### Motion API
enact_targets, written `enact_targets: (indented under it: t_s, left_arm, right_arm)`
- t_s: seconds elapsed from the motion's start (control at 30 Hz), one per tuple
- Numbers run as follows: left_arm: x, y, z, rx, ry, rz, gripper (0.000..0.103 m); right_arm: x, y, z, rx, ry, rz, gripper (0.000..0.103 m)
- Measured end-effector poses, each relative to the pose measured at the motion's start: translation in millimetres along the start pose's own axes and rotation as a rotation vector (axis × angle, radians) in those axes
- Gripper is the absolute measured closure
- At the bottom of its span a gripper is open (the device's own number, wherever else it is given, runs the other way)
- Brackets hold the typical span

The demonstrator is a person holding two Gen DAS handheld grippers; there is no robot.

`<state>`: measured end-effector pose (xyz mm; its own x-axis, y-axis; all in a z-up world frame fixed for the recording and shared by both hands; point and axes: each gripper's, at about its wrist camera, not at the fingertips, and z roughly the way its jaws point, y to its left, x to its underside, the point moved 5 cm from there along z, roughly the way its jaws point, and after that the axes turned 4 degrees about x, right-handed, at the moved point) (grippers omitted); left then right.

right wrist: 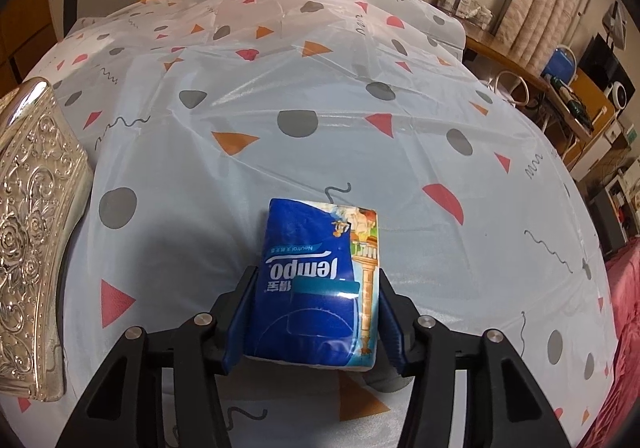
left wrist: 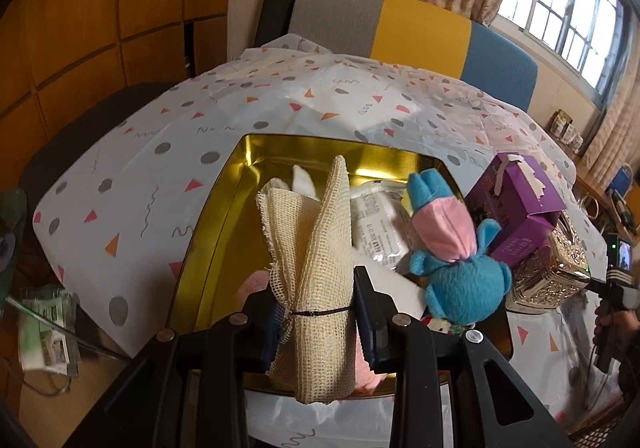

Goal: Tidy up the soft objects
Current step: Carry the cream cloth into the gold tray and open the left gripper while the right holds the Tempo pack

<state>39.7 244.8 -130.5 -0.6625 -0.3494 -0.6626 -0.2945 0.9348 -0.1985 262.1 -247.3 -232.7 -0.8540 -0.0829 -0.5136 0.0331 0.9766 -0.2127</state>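
Observation:
My left gripper is shut on a rolled cream mesh cloth tied with a dark band, held over a gold tin tray. In the tray lie a white packet, a blue and pink plush toy at its right edge and something pink under the cloth. My right gripper is shut on a blue Tempo tissue pack, held just above the patterned tablecloth.
A purple box and an embossed silver box, also in the right wrist view, stand right of the tray. A chair is behind the table. Shelves with clutter are at right.

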Motion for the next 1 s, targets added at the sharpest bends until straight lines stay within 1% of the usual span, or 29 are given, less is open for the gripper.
enact_targets:
  t_s: [0.07,0.2,0.23,0.3,0.33,0.4,0.47,0.5,0.57,0.67,0.73,0.77,0.8,0.93,1.0]
  left_arm:
    - [0,10,-3,-0.014,-0.005,-0.017,0.070]
    - [-2,36,-10,-0.020,-0.007,-0.098,0.070]
    - [-2,39,-10,-0.015,-0.002,-0.113,0.070]
    - [-2,46,-5,0.028,0.026,-0.177,0.070]
    - [-2,47,-2,0.042,0.037,-0.193,0.070]
    - [-3,40,5,0.062,0.052,-0.190,0.070]
    - [-4,33,13,0.099,0.077,-0.207,0.070]
    - [-5,29,21,0.108,0.094,-0.210,0.070]
    - [-10,20,29,0.112,0.101,-0.186,0.070]
    - [-19,10,42,0.150,0.117,-0.180,0.069]
    - [-25,4,53,0.154,0.133,-0.171,0.069]
    - [-28,1,59,0.154,0.139,-0.159,0.067]
    - [-30,-1,67,0.139,0.148,-0.140,0.066]
    - [-34,13,96,0.035,0.187,-0.118,0.065]
    - [-35,22,105,0.009,0.210,-0.129,0.061]
  right_arm:
    - [0,0,0,-0.001,0.002,-0.002,0.049]
    - [0,-1,0,0.001,0.005,-0.005,0.049]
    - [-1,0,0,0.004,0.005,-0.008,0.049]
    - [-1,0,0,0.010,0.006,-0.012,0.049]
    - [-1,0,1,0.010,0.008,-0.011,0.049]
    - [-1,0,1,0.010,0.010,-0.009,0.049]
    - [-1,0,1,0.011,0.010,-0.011,0.049]
    - [-1,0,1,0.014,0.009,-0.013,0.049]
    - [-1,0,1,0.017,0.008,-0.018,0.049]
    - [-1,0,1,0.017,0.010,-0.018,0.049]
    - [-1,0,1,0.018,0.010,-0.020,0.049]
    - [-1,1,0,0.019,0.009,-0.020,0.049]
    - [-1,1,0,0.020,0.009,-0.021,0.049]
    - [-1,1,1,0.021,0.008,-0.023,0.049]
    - [-1,1,1,0.022,0.008,-0.024,0.049]
